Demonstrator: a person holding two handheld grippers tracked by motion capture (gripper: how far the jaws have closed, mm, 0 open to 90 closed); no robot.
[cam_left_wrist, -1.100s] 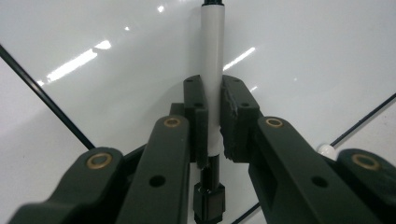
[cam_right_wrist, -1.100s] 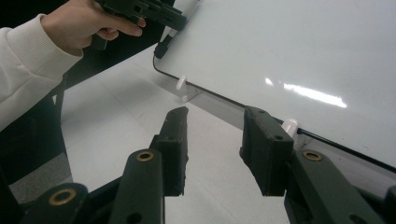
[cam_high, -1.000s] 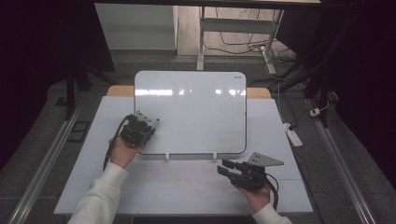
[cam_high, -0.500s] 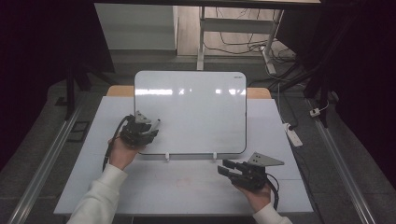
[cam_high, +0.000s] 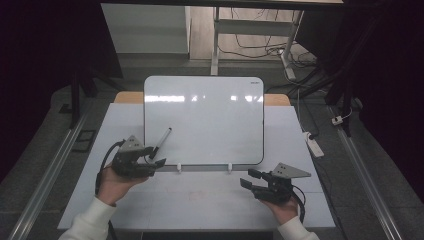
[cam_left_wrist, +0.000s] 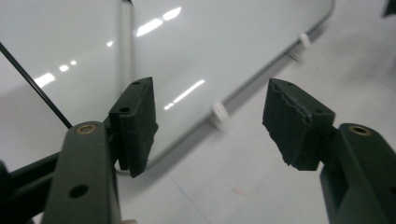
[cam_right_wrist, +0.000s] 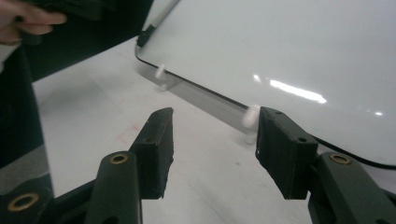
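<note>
Marker (cam_high: 161, 144) lies loose on our whiteboard (cam_high: 210, 120) at lower left; our left gripper (cam_high: 152, 161), just spreading empty, could nudge it rolling; right gripper (cam_high: 248, 179) also spread empty.

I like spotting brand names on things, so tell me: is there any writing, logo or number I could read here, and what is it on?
Nothing can be read here.
Whiteboard: a small dark mark in its top right corner, probably a brand label, too small and blurred to read.
Marker lying on the board: no lettering visible.
Left gripper and right gripper: no labels visible.
Table: faint reddish smudges, not writing.
</note>
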